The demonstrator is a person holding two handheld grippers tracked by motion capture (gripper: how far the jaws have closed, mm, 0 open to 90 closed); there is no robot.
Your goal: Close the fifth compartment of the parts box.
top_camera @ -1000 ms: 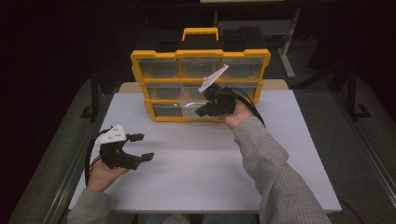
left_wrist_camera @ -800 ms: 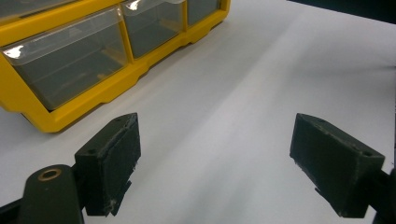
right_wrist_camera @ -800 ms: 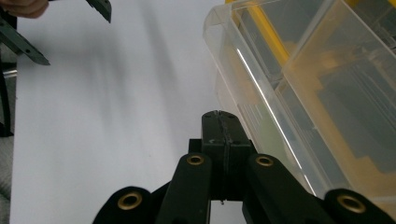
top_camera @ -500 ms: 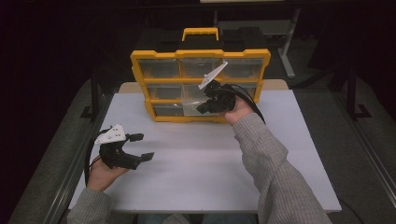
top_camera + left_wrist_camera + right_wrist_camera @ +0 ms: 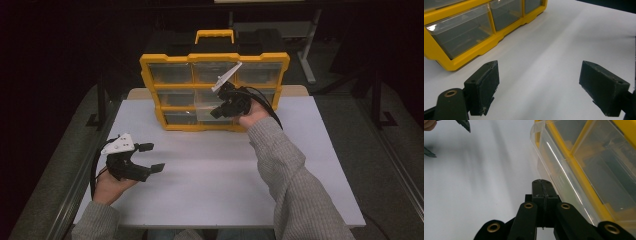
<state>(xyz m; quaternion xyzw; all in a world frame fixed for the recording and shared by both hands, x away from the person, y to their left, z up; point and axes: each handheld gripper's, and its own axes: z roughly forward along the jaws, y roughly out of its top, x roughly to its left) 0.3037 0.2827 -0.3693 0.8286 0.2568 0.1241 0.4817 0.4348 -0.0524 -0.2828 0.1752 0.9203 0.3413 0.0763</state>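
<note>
My right gripper (image 5: 216, 111), jaws pressed together on nothing, noses against a clear drawer (image 5: 212, 112) of the yellow organizer (image 5: 150, 62).
The drawer juts partly out of the bottom row at the table's far edge; pulling it free seems left. My left gripper (image 5: 152, 157) hangs wide, well apart.

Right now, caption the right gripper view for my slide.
Right gripper, jaws shut, beside the clear drawer pulled out of the yellow organizer.
</note>
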